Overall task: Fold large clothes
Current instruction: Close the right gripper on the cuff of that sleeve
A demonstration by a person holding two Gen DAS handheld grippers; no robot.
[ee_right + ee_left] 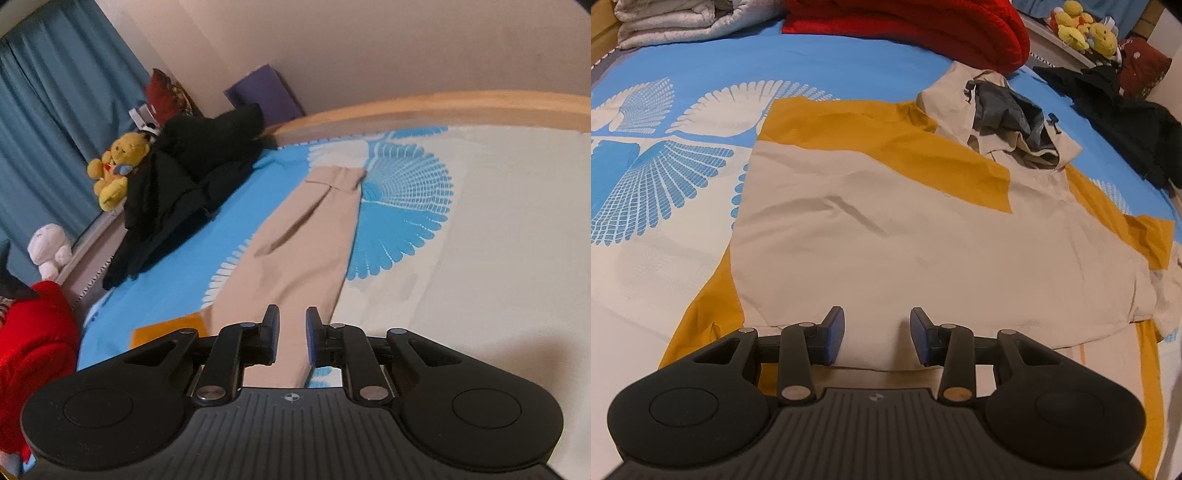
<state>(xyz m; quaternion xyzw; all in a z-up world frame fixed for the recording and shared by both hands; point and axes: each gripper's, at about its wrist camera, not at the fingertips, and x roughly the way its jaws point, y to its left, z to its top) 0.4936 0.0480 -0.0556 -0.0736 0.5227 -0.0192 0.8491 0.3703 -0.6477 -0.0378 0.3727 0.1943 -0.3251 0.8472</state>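
A large beige and mustard-yellow hooded jacket [886,229] lies spread flat on the bed, its grey-lined hood [1008,118] at the far right. My left gripper [877,338] is open just above the jacket's near hem, holding nothing. In the right wrist view, a beige sleeve [303,240] stretches away across the bed. My right gripper [291,334] hangs over the near end of that sleeve with its jaws partly open; no cloth shows between the pads.
The bed sheet [665,184] is blue and white with a feather print. A red blanket [923,26], a grey quilt [683,22], a pile of black clothes [184,177] and yellow plush toys [118,162] lie along the bed's edges. A wooden bed frame [443,107] borders the far side.
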